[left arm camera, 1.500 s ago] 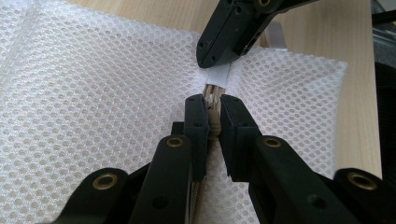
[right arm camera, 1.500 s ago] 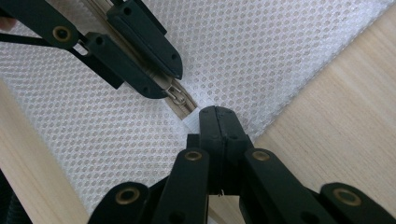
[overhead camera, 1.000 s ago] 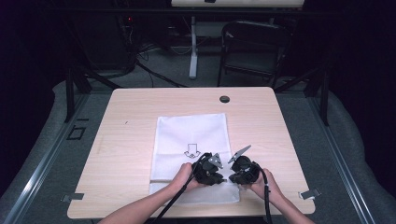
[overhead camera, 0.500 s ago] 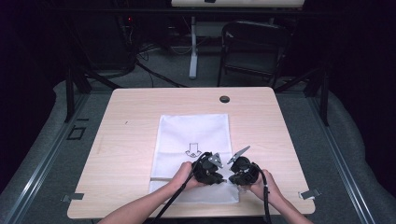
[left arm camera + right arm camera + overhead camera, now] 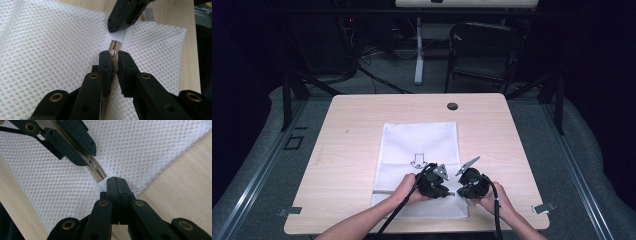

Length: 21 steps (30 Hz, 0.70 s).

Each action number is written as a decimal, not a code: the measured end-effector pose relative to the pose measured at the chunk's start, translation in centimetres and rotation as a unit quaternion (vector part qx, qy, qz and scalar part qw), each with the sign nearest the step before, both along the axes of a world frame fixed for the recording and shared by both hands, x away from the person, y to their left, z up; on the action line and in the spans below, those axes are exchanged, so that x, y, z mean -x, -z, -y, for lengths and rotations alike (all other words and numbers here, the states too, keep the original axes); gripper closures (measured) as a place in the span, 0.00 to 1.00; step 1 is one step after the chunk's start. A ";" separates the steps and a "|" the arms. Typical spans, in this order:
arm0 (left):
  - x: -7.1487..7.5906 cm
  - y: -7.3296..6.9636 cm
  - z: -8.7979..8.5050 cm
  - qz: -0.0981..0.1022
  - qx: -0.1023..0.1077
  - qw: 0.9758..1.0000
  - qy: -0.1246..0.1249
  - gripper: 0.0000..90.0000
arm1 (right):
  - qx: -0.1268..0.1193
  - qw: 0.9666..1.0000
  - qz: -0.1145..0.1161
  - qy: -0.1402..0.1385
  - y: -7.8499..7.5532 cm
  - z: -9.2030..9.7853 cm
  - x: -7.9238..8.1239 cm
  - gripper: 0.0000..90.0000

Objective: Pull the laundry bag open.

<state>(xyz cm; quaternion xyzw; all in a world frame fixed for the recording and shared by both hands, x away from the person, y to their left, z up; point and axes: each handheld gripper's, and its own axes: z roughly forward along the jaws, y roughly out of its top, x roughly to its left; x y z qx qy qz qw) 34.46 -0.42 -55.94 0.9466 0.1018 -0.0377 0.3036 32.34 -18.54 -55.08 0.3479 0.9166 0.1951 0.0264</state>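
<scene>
White mesh bag (image 5: 419, 155) lies flat on the wooden table (image 5: 352, 130), centre to near edge, small arrow print on it. Zipper (image 5: 115, 46) runs across the end of the bag closest to the person.

Left gripper (image 5: 113, 60): jaws nearly closed, clamped on the beige zipper pull (image 5: 114, 56). Pull sits upright between the two pads, both touching it.

Right gripper (image 5: 116, 182): jaws fully together, pinching the white fabric tab (image 5: 118, 36) at the end of the zipper, near the bag's right corner. Tab edge pokes out just ahead of the jaw tips.

From above, both grippers sit close together at the bag's near right part, left gripper (image 5: 432, 181) just beside right gripper (image 5: 472, 184), tips facing each other along the zipper line. Short closed run of teeth between them. Black grommet (image 5: 452, 106) at the far edge of the table, well apart from the bag.
</scene>
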 end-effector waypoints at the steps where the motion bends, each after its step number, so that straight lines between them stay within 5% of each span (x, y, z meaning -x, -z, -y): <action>1: -0.1 0.0 -0.1 -0.005 0.007 1.000 0.000 0.91 | -0.002 1.000 0.001 0.003 0.0 0.0 0.0 1.00; 21: 0.1 -0.5 -2.0 0.000 0.002 1.000 -0.010 0.91 | -0.002 1.000 -0.001 0.006 0.0 -0.2 0.0 1.00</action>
